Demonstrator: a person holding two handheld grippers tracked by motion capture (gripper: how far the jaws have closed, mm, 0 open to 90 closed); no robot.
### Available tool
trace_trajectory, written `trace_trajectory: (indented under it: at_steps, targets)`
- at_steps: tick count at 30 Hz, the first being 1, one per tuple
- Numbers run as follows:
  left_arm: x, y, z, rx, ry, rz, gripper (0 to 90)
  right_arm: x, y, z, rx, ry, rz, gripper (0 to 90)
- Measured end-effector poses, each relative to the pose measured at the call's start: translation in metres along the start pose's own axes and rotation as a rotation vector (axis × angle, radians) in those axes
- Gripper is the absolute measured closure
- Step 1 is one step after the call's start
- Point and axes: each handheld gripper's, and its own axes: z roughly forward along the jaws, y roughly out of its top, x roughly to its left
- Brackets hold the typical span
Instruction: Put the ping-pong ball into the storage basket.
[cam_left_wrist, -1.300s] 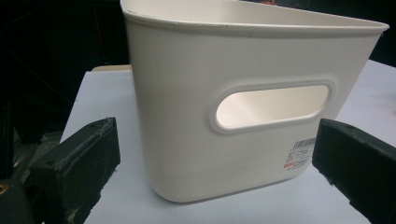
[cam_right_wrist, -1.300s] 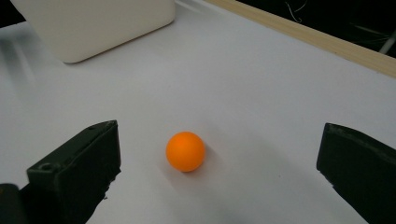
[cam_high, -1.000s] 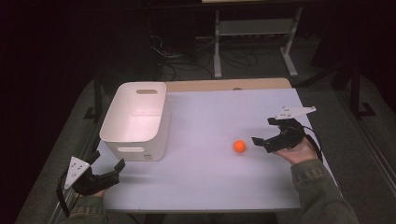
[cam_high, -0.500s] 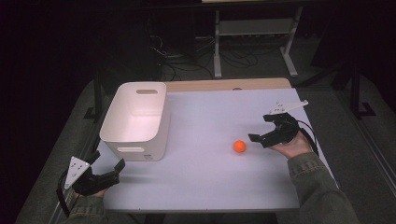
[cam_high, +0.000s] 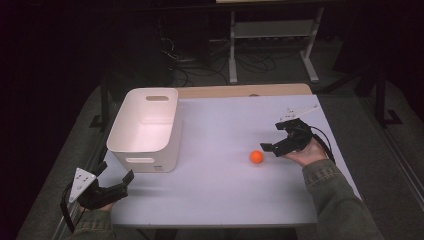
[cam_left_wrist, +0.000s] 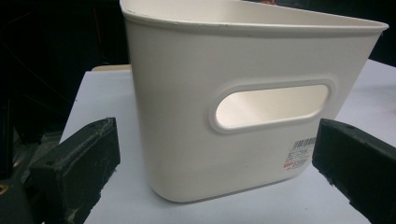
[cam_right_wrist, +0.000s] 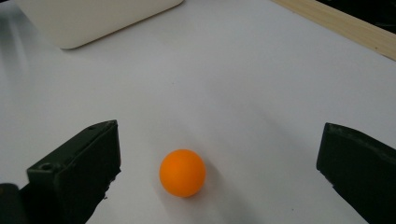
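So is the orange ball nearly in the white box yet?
Not yet. Nothing looks done: the orange ball lies on the table, well apart from the white box. In hand: the right claw is open right beside the ball, jaws wide on either side of it in the right gripper view. The left claw is open near the box. Left, probably: grab, carry, drop it in.

A small orange plastic ball (cam_high: 256, 157) lay on the white bench (cam_high: 225, 190), well right of a white rectangular plastic bin (cam_high: 145, 131) at its left side.
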Motion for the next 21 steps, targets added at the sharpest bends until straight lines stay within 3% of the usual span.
trace_trajectory:
  at_steps: [21]
  targets:
    - [0.0,0.0,0.0,0.002,-0.004,0.003,0.3,-0.001,0.0,0.029,0.071,0.035,-0.009,0.0]
